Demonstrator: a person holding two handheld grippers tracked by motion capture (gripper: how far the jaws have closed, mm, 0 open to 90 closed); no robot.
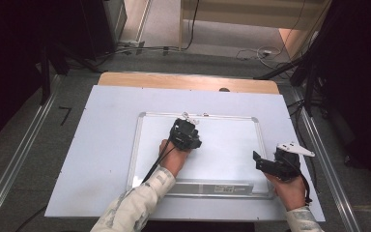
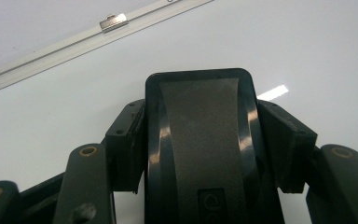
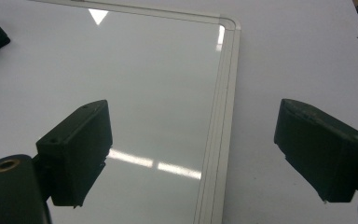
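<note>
1. Nearest my left camera, the left claw [image 2: 200, 154] is clamped on a black whiteboard eraser [image 2: 200, 140]; both pads press its glossy sides and its felt face rests down on the board.
2. From the high view I see that eraser [image 1: 186, 134] in the left claw [image 1: 187, 136] sitting just above the centre of the whiteboard [image 1: 232, 145], toward 11 o'clock of the board's middle, close to the top frame.
3. On my right, the right claw [image 3: 193, 154] hangs wide open with nothing between its pads, straddling the whiteboard's right frame [image 3: 219, 126] at about 3 o'clock.
4. I read the step in hand as wiping the board, which already looks clean and glossy where I can see it.
5. To do it well, I would keep the eraser flat, press evenly, and sweep in long overlapping passes from 12 toward 6 o'clock.
6. I judge the right claw could steady the frame, since the board may slide on the smooth tabletop [image 1: 101, 145].
7. I would stop short of the marker tray [image 1: 212, 187] at 6 o'clock, so the eraser does not catch.
</note>
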